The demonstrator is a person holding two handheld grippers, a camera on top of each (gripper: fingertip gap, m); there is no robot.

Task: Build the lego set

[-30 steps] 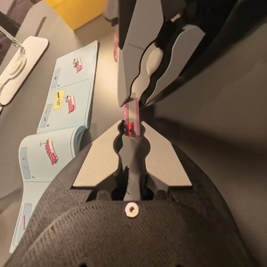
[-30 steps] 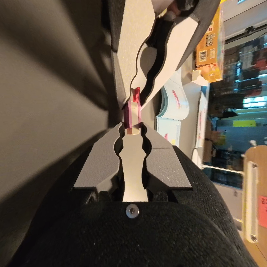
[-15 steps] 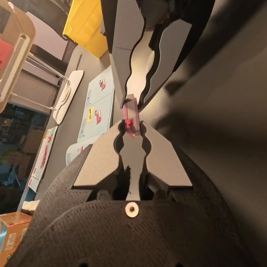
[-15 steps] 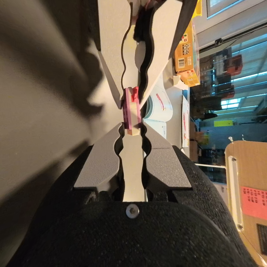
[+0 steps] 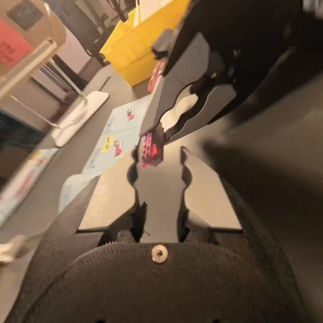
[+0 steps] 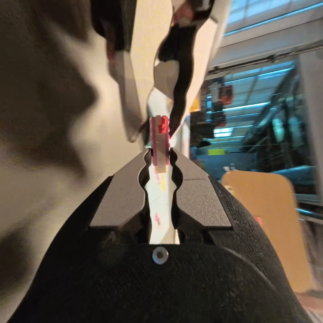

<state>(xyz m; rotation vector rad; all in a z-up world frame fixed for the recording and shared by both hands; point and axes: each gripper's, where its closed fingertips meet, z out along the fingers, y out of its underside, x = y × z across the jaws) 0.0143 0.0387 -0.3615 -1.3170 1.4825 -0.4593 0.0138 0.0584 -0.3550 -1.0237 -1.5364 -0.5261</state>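
Note:
My right gripper (image 6: 160, 151) is shut on a small brick assembly (image 6: 160, 139) of pink, red and tan pieces, pads pressed on both of its sides. The same assembly (image 5: 152, 148) shows in the left wrist view, held from above by the right gripper (image 5: 153, 131). My left gripper (image 5: 159, 152) is open. The free end of the assembly hangs between its fingertips, close to the left one (image 5: 132, 153) and well clear of the other. In the right wrist view the left gripper's spread fingers (image 6: 129, 104) stand beyond the assembly. Both views are blurred.
An open light-blue instruction booklet (image 5: 120, 132) lies on the grey table (image 5: 244, 174). A yellow bin (image 5: 139, 52) stands behind it. A white stand base (image 5: 78, 118) with clear legs is at the left. A tan board (image 6: 262, 227) is at the right. My two grippers' fingertips are within a few centimetres of each other.
My left gripper has opened and let go of the brick assembly, which both grippers held before. The right gripper keeps its grip. Both cameras have swung.

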